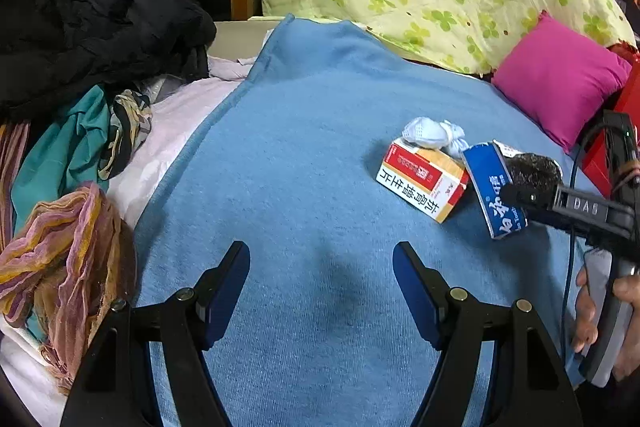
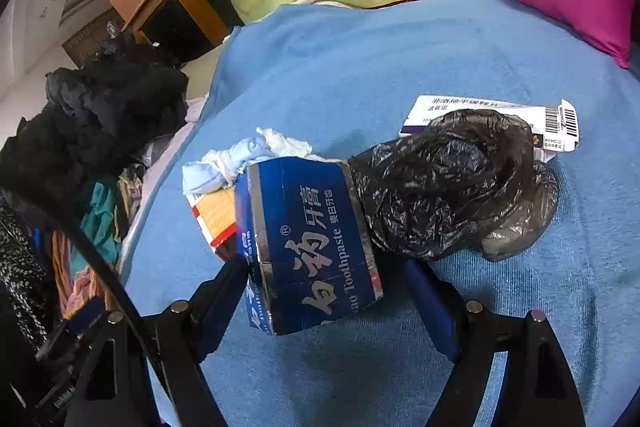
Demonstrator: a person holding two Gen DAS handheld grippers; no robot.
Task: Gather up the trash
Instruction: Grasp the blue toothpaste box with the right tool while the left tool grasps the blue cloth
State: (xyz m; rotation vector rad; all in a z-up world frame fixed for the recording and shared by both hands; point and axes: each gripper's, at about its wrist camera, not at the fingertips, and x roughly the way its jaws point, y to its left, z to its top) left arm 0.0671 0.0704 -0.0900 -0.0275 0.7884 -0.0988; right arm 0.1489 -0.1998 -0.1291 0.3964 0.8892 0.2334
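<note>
Your right gripper (image 2: 320, 287) has the blue toothpaste box (image 2: 308, 243) between its spread fingers; the left finger touches the box's edge, but you cannot tell whether the right one presses it, so the grip is unconfirmed. The box's long axis runs from the fingers toward 1 o'clock, its far end meeting a black bag (image 2: 452, 187). Tissue (image 2: 244, 159) and a red box (image 2: 214, 215) lie at 11 o'clock. Your left gripper (image 1: 322, 291) hangs open and empty over the blue blanket (image 1: 300, 147), the trash well off at its 2 o'clock.
</note>
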